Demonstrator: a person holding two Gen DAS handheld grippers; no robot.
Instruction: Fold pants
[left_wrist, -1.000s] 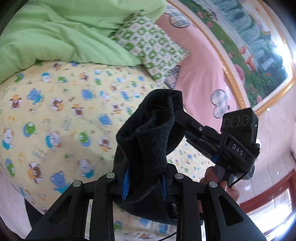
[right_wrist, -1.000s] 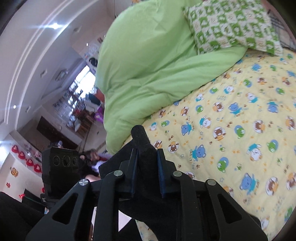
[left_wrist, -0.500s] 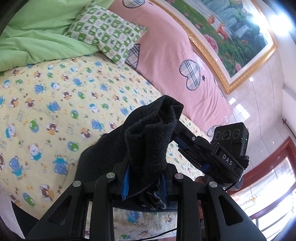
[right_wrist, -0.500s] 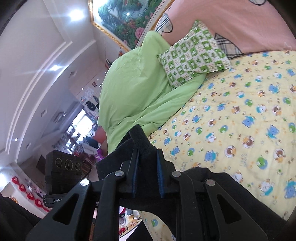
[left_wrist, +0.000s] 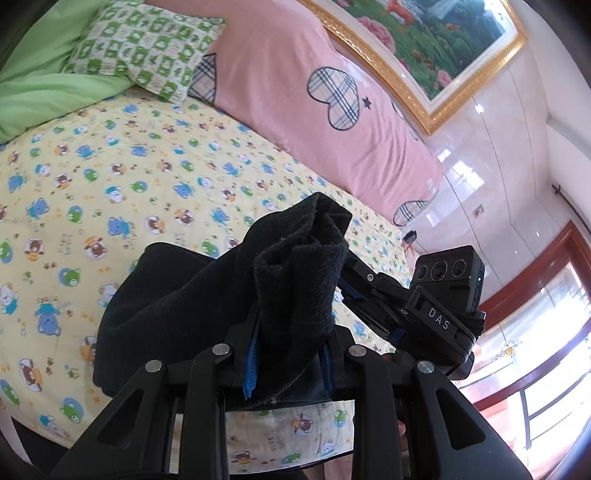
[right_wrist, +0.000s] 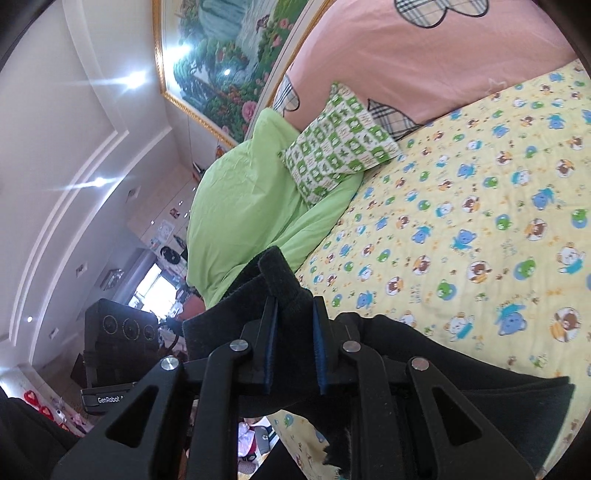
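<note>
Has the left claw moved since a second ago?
Yes. The left claw, shut on the black fleece pants, has swung toward the pink headboard; the green checked pillow slid to the upper left.

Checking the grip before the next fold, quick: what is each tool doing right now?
Left tool: shut on a bunched edge of the black pants.
Right tool: shut on another edge of the black pants.

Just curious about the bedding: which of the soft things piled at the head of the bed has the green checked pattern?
The small pillow, leaning on the plain green duvet. The big pink cushion behind it carries plaid hearts instead.
</note>
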